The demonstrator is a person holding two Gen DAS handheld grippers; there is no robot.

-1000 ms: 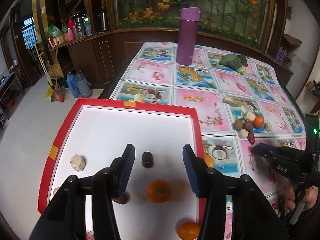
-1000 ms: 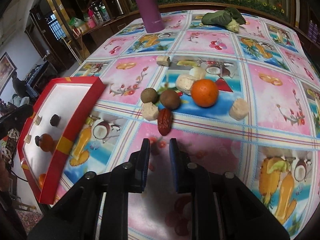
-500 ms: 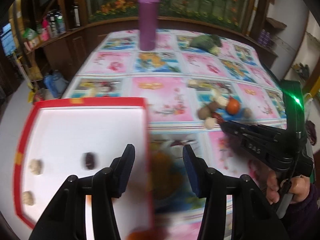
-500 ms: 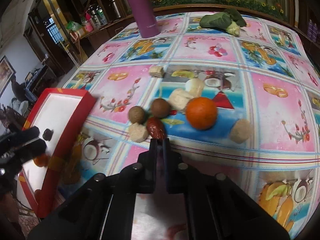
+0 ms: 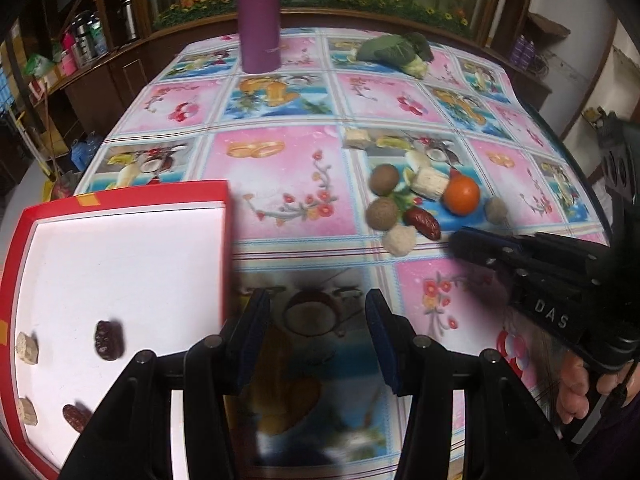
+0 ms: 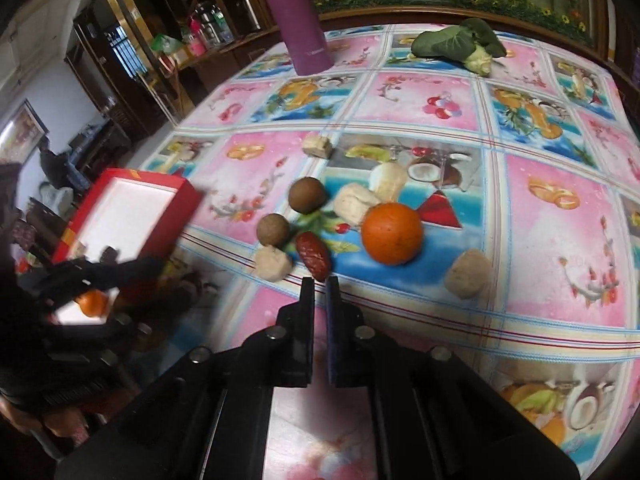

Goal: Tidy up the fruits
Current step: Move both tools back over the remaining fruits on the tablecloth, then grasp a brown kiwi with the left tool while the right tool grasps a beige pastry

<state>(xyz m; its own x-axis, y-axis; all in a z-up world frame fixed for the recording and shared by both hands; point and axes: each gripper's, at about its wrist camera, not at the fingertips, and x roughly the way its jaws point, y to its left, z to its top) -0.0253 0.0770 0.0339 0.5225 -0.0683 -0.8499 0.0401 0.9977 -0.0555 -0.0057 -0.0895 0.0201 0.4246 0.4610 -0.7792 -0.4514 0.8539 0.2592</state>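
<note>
Fruit-print cloth covers the table (image 6: 540, 312); right tool (image 6: 320, 286) has just clenched empty, a red date (image 6: 313, 255) just ahead. Left tool (image 5: 316, 312) hangs released, tray (image 5: 224, 248) left.

Both wrist views look down, sharing the fruit cluster (image 5: 420, 204).

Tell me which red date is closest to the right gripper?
The glossy red date on the tablecloth, just beyond the shut right gripper. The other, darker dates lie in the red tray.
</note>
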